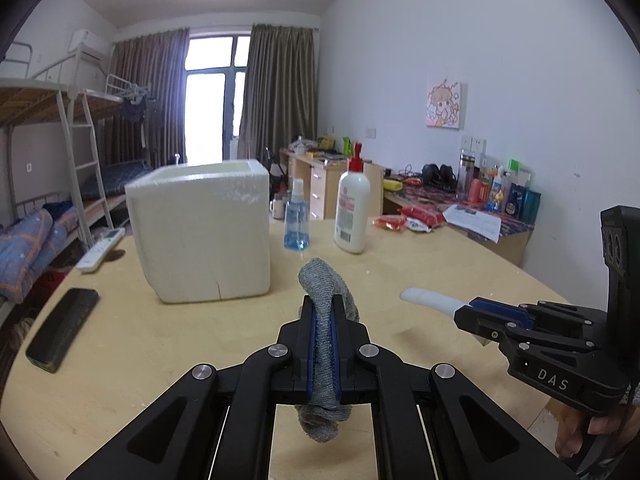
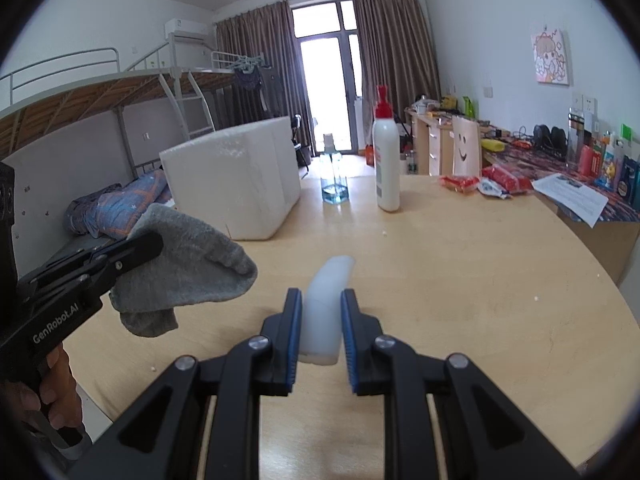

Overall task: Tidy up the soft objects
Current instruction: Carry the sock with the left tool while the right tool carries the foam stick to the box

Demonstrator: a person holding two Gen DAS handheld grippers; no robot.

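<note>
Left gripper (image 1: 324, 312) has its fingers clamped on a gray sock (image 1: 320, 280); right gripper (image 2: 320, 312) pinches a white sponge (image 2: 326, 300). Both hang over the desk (image 1: 400, 272); lift them higher toward the foam box (image 1: 200, 232) at 11 o'clock before letting go

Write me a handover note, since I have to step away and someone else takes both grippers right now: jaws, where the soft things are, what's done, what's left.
Left gripper: jaws shut on the grey sock, held above the table.
Right gripper: jaws closed around the white foam piece, also lifted.
The white foam box stands at the table's left, open side up; its inside is not visible.
Done: both soft items picked up.
Left: likely place both in the box, going by the task. Spray bottle and lotion bottle stand just right of it, so mind them.
</note>
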